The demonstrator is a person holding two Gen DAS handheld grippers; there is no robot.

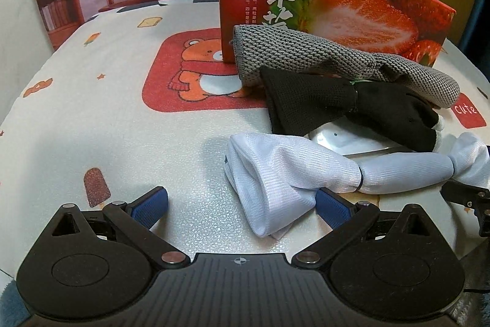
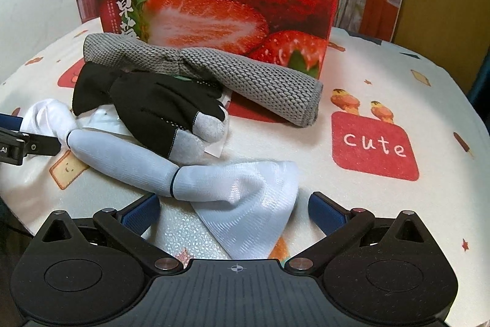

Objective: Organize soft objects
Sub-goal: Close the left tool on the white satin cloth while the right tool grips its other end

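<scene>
Between each wide-open hand-held gripper's (image 1: 242, 204) blue fingers lies one end of the white bundle (image 1: 294, 170).

The left gripper (image 1: 242, 206) stands spread wide — its right pad touching the white cloth bundle (image 1: 291, 170) on the table (image 1: 101, 118).

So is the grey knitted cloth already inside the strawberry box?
No, the grey knitted cloth lies rolled on the table in front of the strawberry box, partly over the black glove.
</scene>
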